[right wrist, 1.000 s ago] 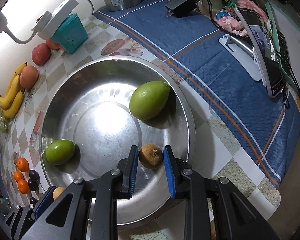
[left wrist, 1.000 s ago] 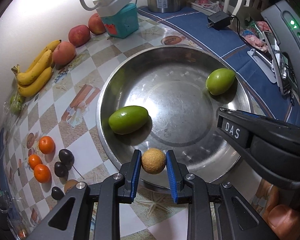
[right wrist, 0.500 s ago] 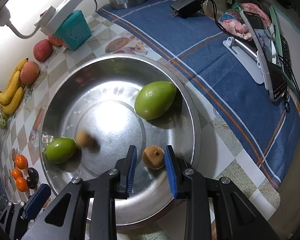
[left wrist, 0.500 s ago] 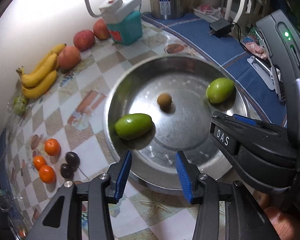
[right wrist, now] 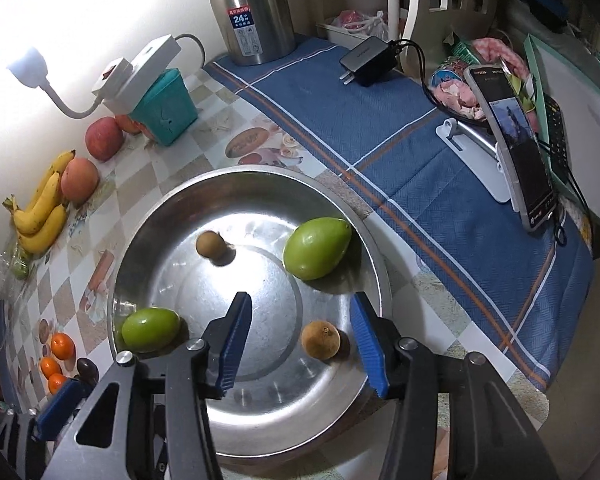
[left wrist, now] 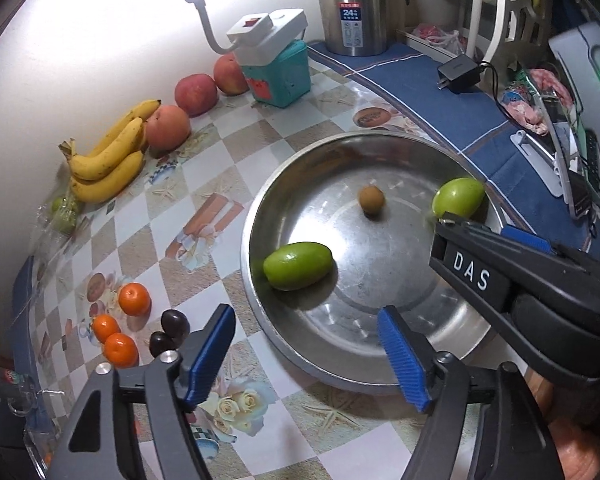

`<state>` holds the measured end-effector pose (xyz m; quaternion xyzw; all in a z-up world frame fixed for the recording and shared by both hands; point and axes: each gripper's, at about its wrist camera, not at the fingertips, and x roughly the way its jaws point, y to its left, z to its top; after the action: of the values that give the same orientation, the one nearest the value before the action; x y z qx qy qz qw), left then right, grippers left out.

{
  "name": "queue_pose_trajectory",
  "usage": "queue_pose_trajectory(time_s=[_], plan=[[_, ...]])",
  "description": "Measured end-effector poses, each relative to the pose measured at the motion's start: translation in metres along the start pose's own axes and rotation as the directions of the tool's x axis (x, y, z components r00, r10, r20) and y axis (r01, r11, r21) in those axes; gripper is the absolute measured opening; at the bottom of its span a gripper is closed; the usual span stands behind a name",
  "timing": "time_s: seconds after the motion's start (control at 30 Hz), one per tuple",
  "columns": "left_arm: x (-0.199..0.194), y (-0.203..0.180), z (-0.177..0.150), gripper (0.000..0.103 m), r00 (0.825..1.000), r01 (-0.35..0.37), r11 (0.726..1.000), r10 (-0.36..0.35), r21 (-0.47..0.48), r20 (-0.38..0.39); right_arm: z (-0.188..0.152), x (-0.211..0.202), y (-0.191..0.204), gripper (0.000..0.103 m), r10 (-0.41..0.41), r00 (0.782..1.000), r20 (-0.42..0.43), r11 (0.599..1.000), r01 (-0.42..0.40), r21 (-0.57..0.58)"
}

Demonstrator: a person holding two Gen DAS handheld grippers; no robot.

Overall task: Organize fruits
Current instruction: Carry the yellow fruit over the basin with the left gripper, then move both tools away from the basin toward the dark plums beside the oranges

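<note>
Both grippers have just been opening. The left gripper stands wide over the near rim of the steel bowl, nothing between its jaws. The right gripper is parted too, the second brown fruit lying loose between its pads, untouched. The first brown fruit sits farther in, with 2 green mangoes near the wall. Best now – lift straight up so no pad nudges the round fruit, then go for the oranges.
</note>
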<state>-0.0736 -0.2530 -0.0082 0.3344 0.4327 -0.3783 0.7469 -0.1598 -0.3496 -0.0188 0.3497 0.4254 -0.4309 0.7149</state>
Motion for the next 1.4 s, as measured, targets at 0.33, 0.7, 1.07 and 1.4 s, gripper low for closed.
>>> queue_pose_trajectory(time_s=[0.33, 0.7, 1.07, 1.4], plan=[[0.013, 0.012, 0.000, 0.101, 0.999, -0.038, 0.999, 0.038, -0.013, -0.019, -0.006, 0.010, -0.007, 0.074, -0.016, 0.999, -0.040, 1.000, 0.017, 0.025], [0.018, 0.041, 0.002, 0.103, 0.998, -0.057, 0.996, 0.054, -0.069, -0.042, -0.010, 0.018, 0.002, 0.094, -0.018, 0.998, -0.061, 1.000, 0.017, -0.020], [0.005, 0.073, 0.003, 0.103, 0.998, -0.070, 0.989, 0.069, -0.132, -0.010, -0.006, 0.010, 0.009, 0.094, 0.040, 0.998, -0.042, 0.999, -0.041, -0.024], [-0.003, 0.129, -0.010, 0.103, 0.995, -0.093, 0.953, 0.097, -0.289, 0.001, -0.002, -0.012, 0.041, 0.103, 0.140, 0.988, 0.061, 0.987, -0.135, -0.088]])
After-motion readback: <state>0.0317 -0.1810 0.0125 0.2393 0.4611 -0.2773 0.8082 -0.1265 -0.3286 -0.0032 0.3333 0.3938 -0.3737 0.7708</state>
